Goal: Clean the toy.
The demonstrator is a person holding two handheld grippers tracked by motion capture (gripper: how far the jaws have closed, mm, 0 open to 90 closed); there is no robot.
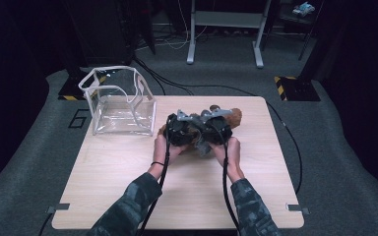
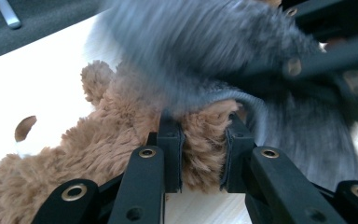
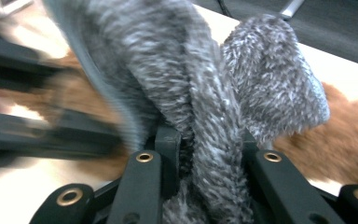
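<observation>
Wooden table [image 1: 128, 187] bears a fluffy brown plush toy [image 2: 98, 144] under grey fuzzy cloth [image 3: 200, 93].

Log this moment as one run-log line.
left gripper: shut on brown plush toy | right gripper: shut on grey fuzzy garment | clear plastic box: apart, left on table

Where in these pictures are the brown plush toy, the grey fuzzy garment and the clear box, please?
brown plush toy [image 2: 98, 149], left gripper view, on its fur.
grey fuzzy garment [image 3: 275, 79], right gripper view, on its rounded end.
clear box [image 1: 94, 96], high view, on its left wall.
</observation>
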